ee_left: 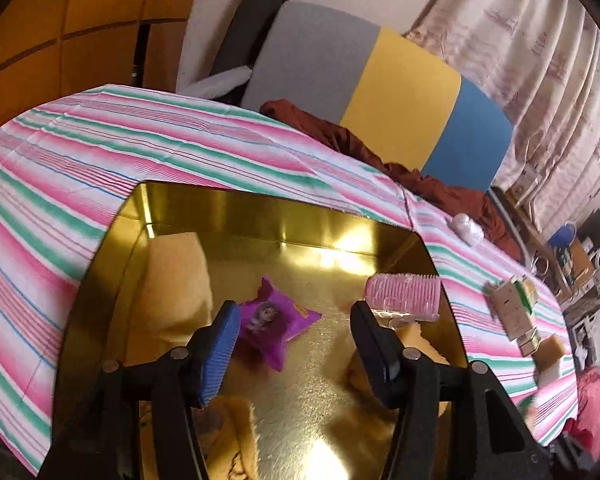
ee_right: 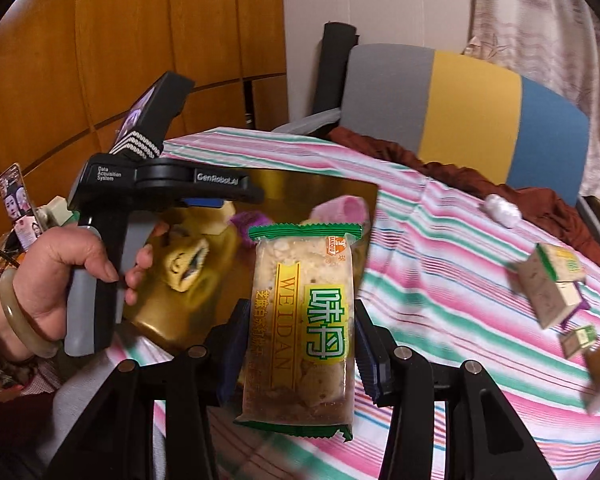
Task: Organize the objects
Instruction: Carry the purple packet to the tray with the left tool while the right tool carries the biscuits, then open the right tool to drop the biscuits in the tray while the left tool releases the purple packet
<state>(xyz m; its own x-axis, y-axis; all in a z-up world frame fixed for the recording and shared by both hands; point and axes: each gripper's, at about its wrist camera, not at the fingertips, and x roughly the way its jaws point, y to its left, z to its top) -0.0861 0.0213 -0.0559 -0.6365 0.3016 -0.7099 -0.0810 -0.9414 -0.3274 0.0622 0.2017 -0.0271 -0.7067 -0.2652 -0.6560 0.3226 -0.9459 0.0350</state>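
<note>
A gold metal tin (ee_left: 260,208) lies open on the striped tablecloth. Inside it are a purple snack packet (ee_left: 272,320), a pink ribbed packet (ee_left: 404,296) and yellow plush pieces (ee_left: 180,280). My left gripper (ee_left: 296,344) is open and empty, hovering over the tin just above the purple packet. My right gripper (ee_right: 296,356) is shut on a green-edged biscuit packet (ee_right: 300,328), held upright in the air beside the tin (ee_right: 332,188). The left gripper's body (ee_right: 160,184) shows over the tin in the right wrist view.
Several small cartons (ee_right: 548,284) and a sponge-like block (ee_left: 552,352) lie on the tablecloth (ee_right: 440,280) to the right. A white wrapped lump (ee_right: 500,206) sits near the far edge. A dark red cloth (ee_left: 420,176) and a grey-yellow-blue chair back (ee_right: 472,100) are behind the table.
</note>
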